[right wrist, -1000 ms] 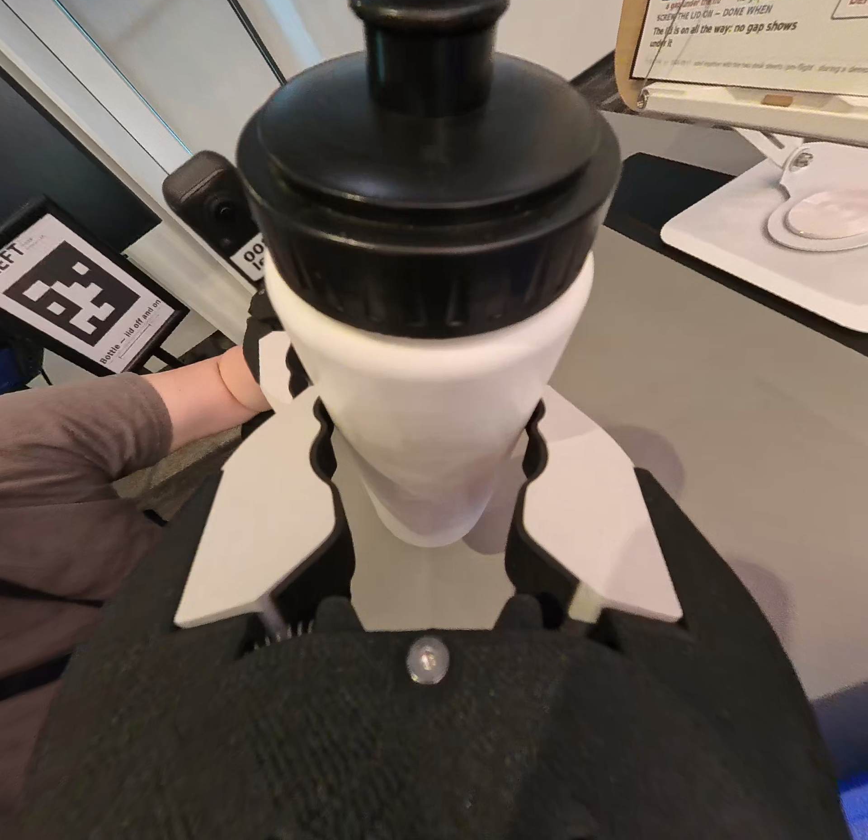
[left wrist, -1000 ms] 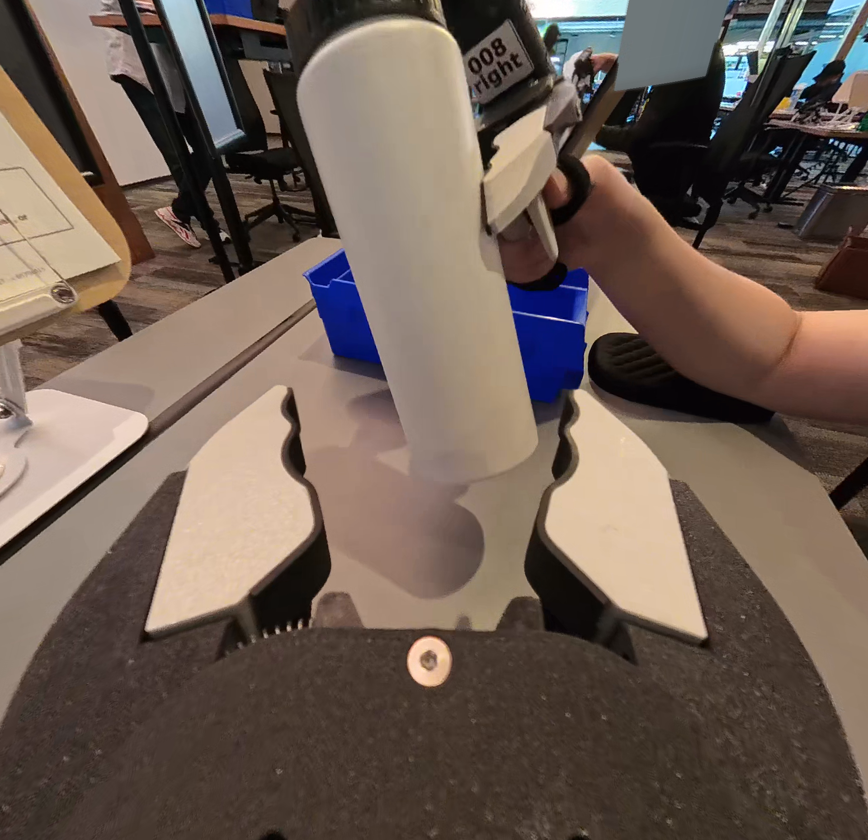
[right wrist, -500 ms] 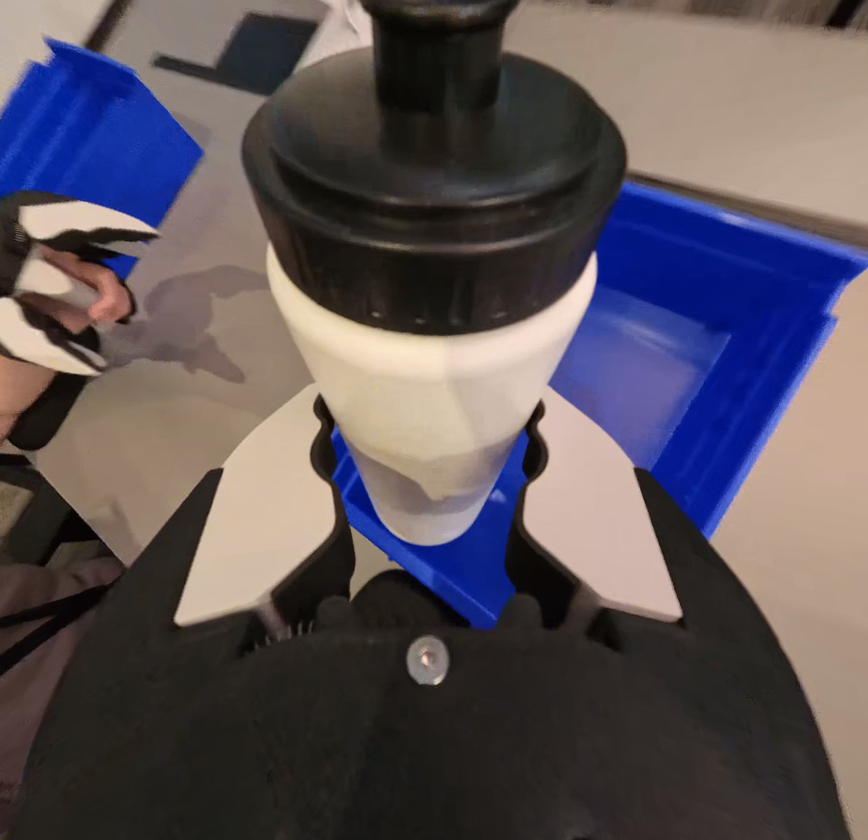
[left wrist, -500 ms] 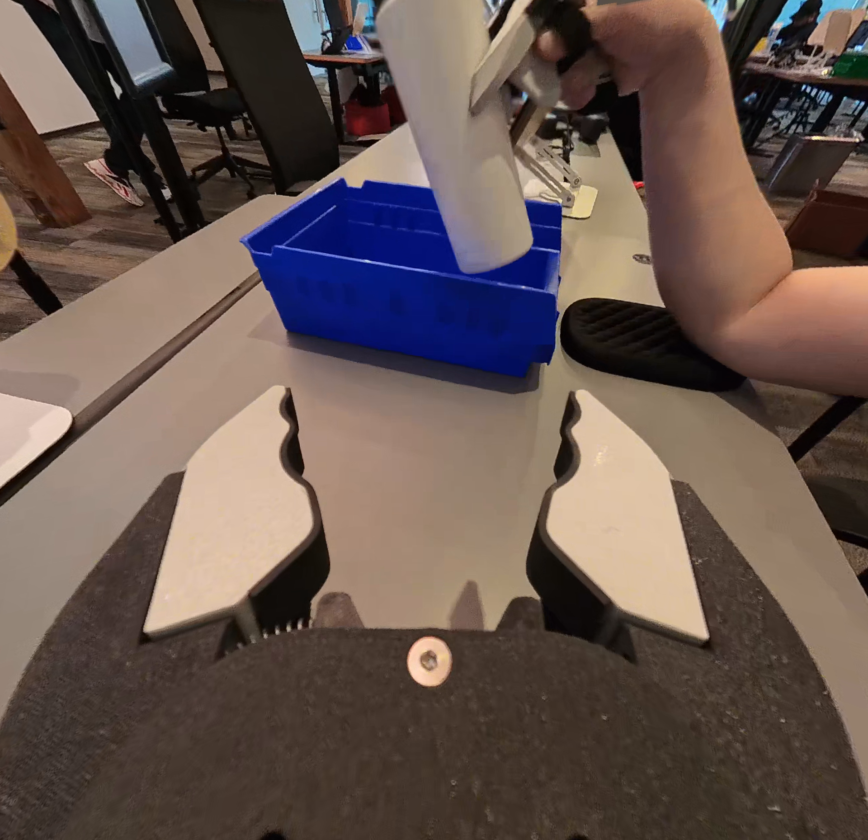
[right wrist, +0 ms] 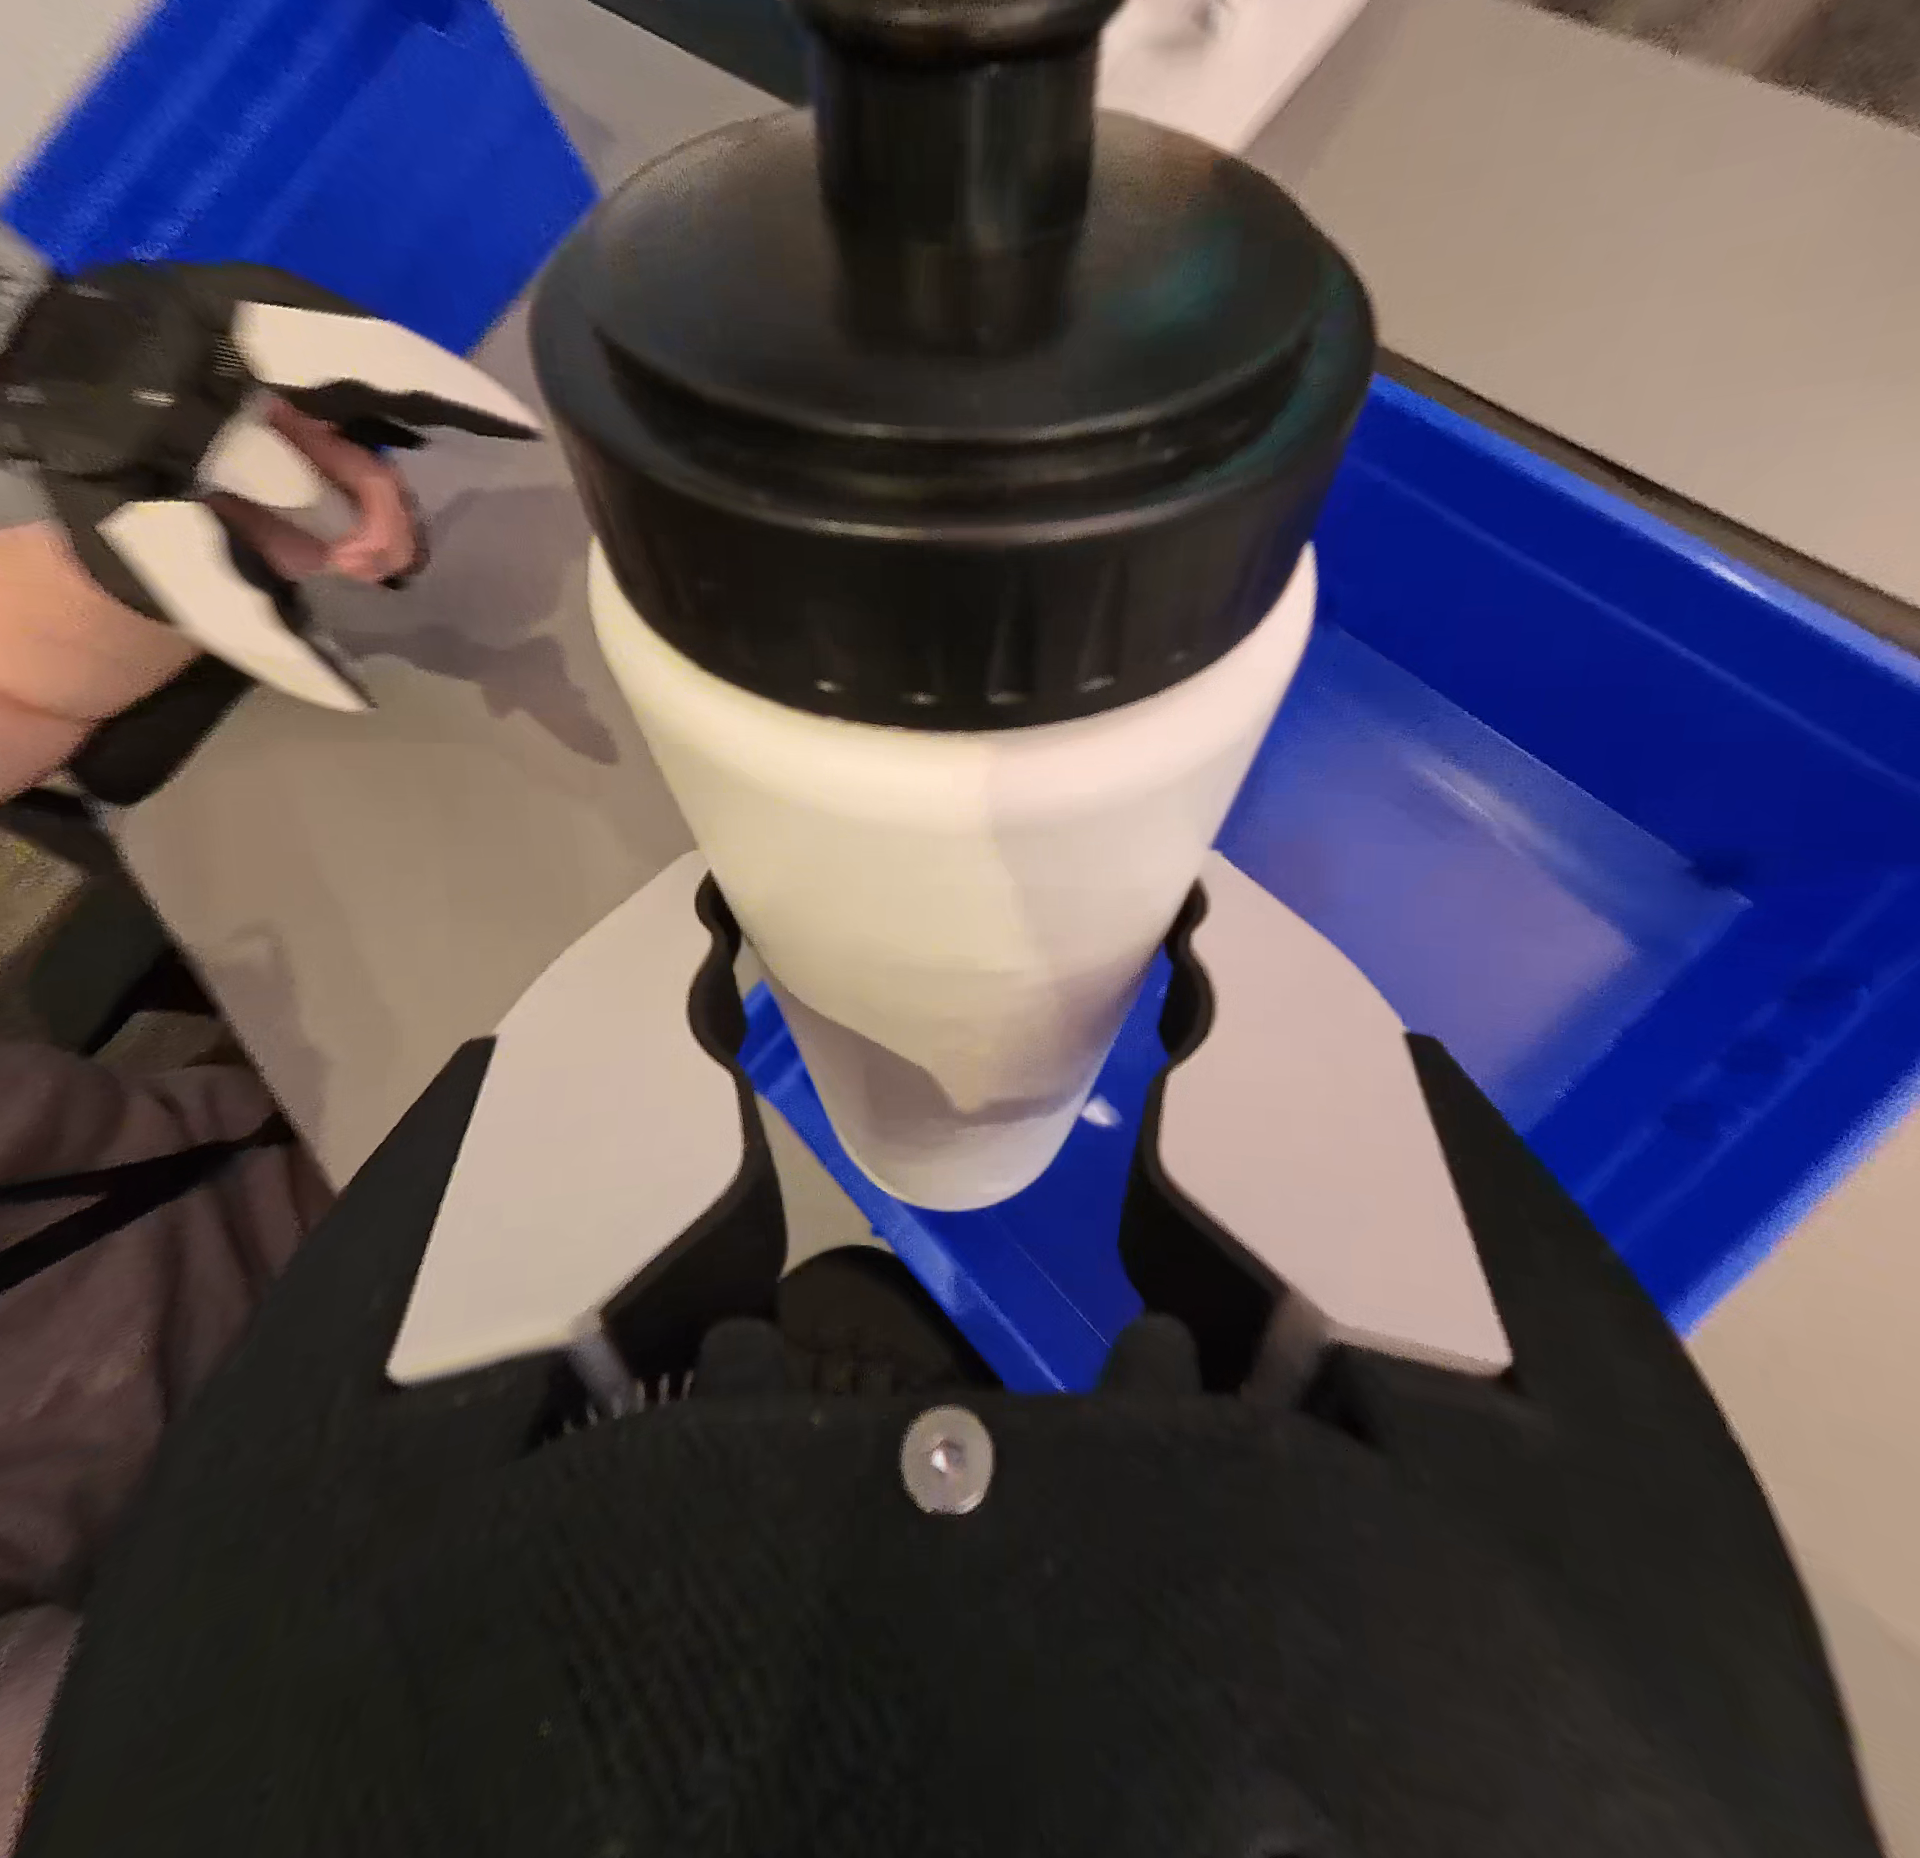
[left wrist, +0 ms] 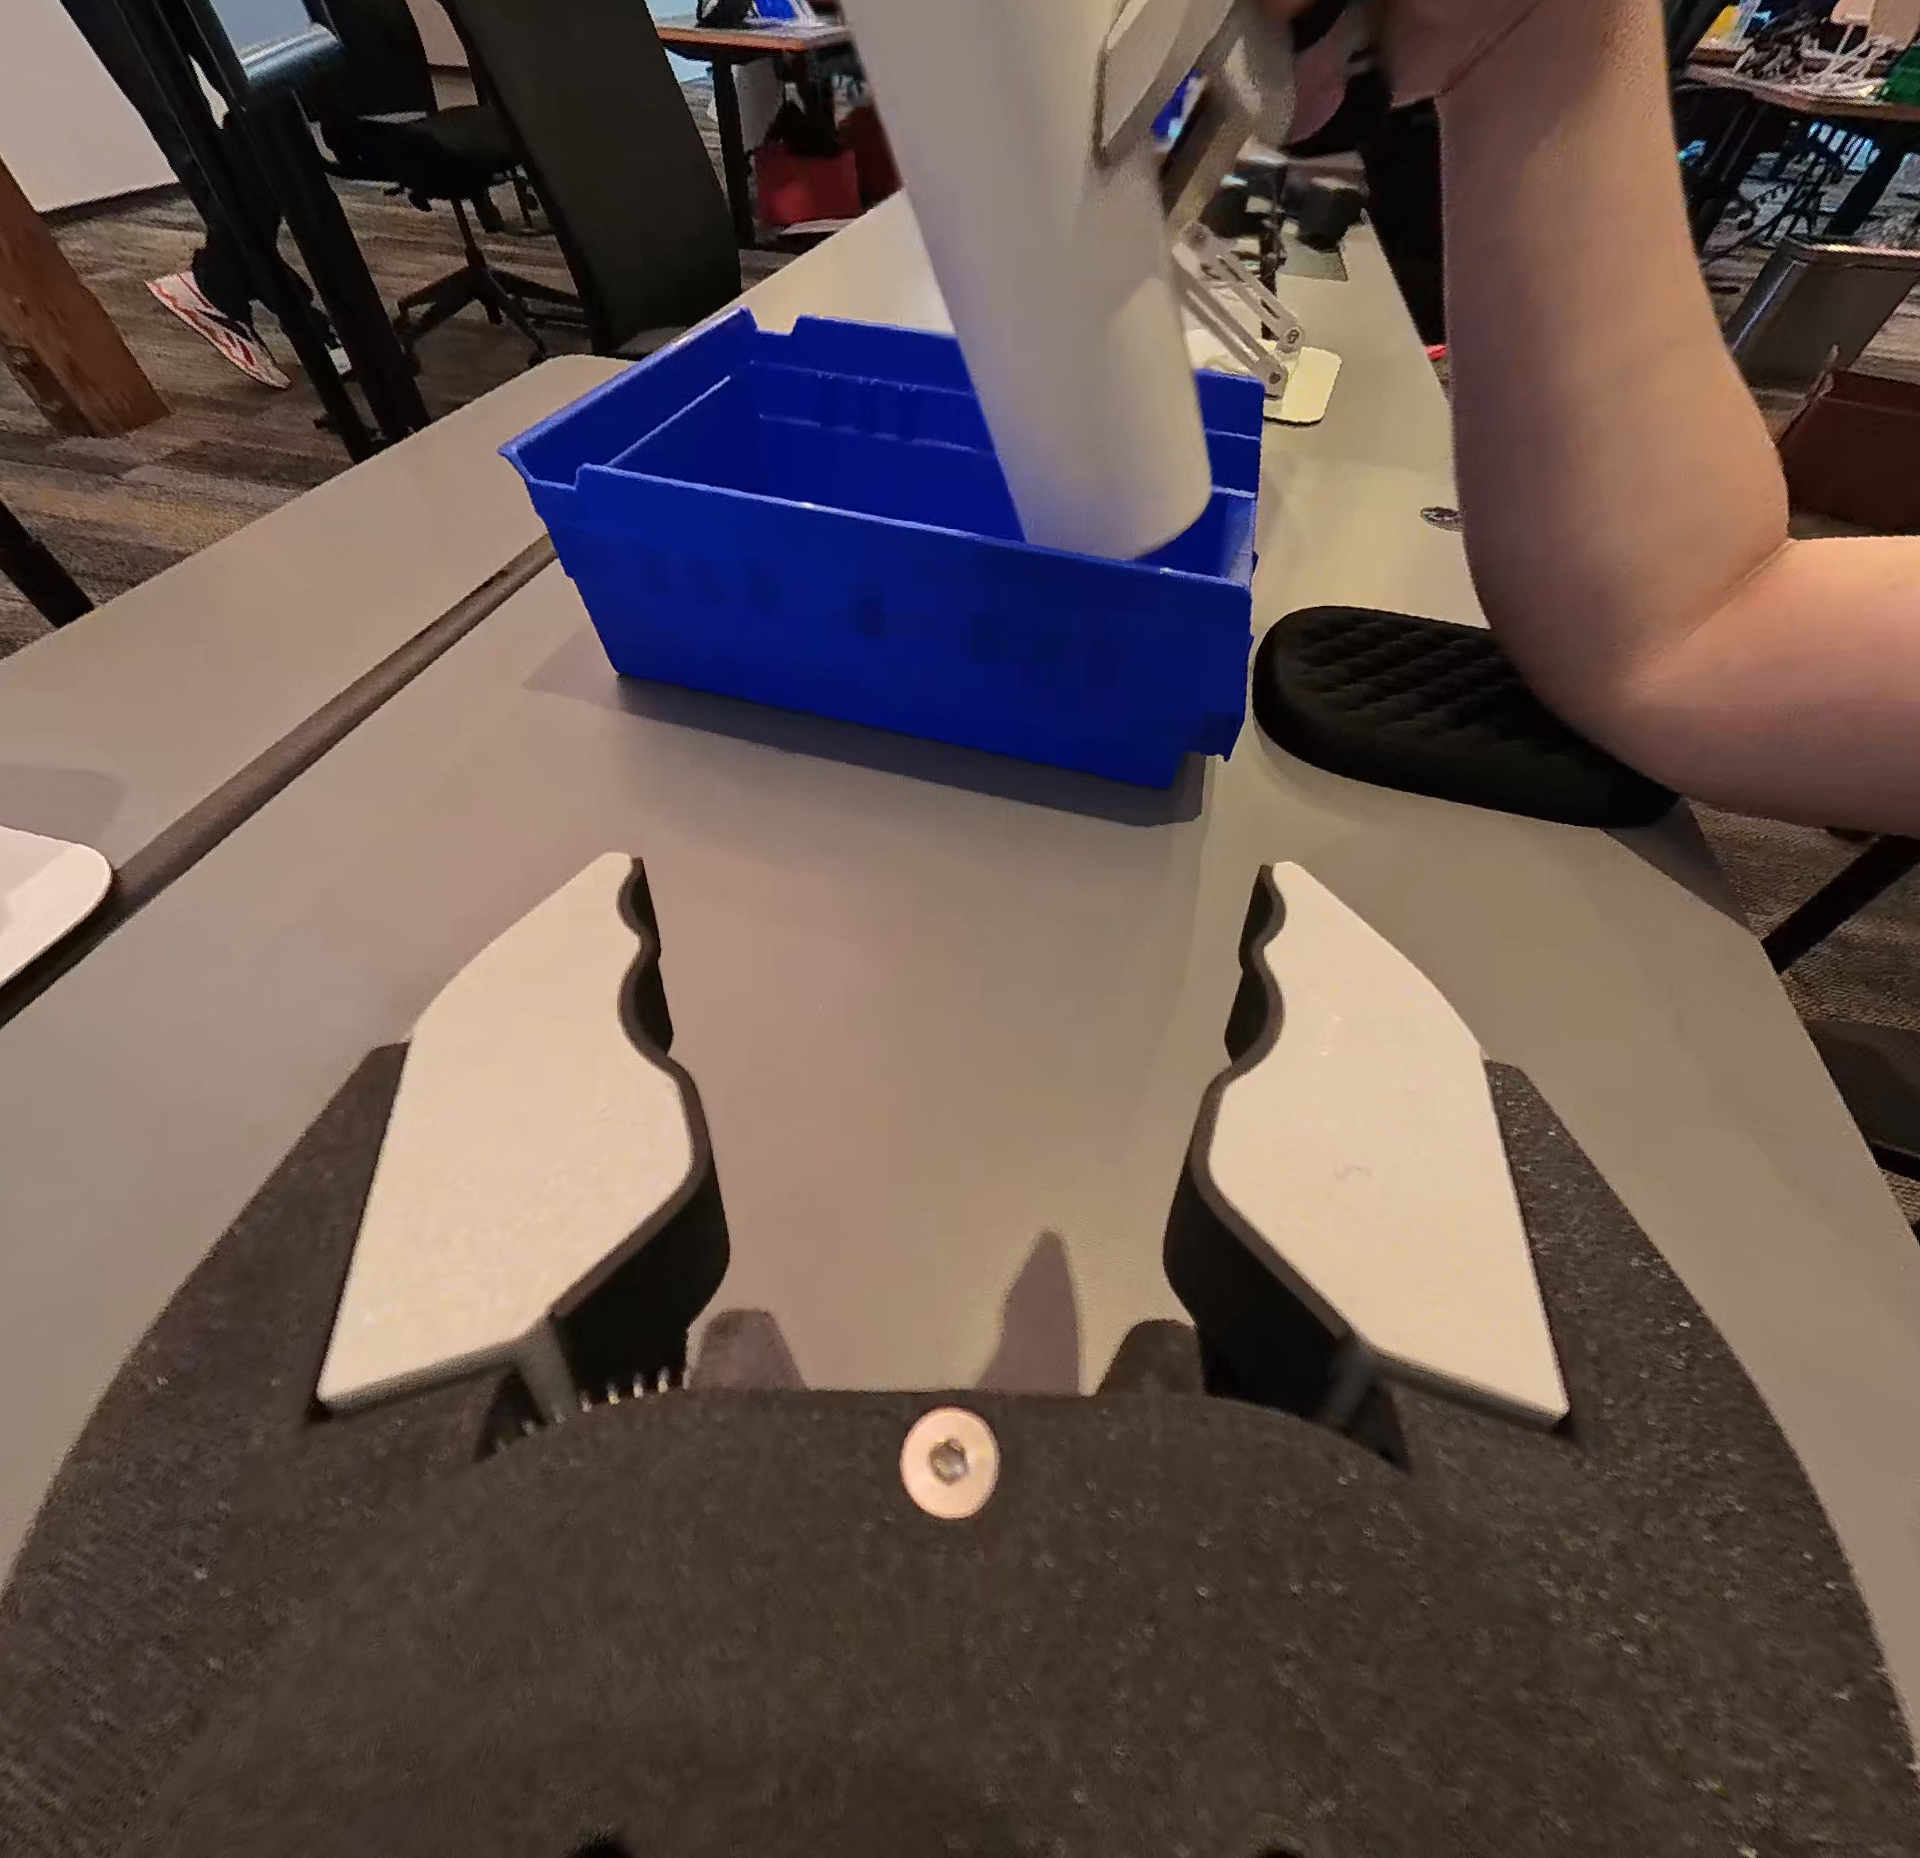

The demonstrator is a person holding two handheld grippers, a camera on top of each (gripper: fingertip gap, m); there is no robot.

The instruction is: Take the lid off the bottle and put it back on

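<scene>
A white bottle (right wrist: 894, 821) with its black lid (right wrist: 945, 458) screwed on is gripped around its lower body by my right gripper (right wrist: 951, 904), which is shut on it. The bottle is tilted, and its base dips inside the right end of a blue bin (right wrist: 1610, 582). In the left wrist view the bottle (left wrist: 1039, 250) reaches down into the bin (left wrist: 883, 624), with the right gripper (left wrist: 1174, 94) at the top edge. My left gripper (left wrist: 948, 894) is open and empty, low over the grey table, short of the bin. It also shows in the right wrist view (right wrist: 260, 478).
A black wrist pad (left wrist: 1434, 707) lies right of the bin under a person's forearm (left wrist: 1610, 458). A white stand base (left wrist: 42, 894) sits at the left edge. A second blue bin (right wrist: 291, 125) is farther off. Office chairs and desks stand beyond the table.
The right gripper carried the bottle away from the left gripper to the blue bin and lowered its base into it. The left gripper stayed open and empty.
</scene>
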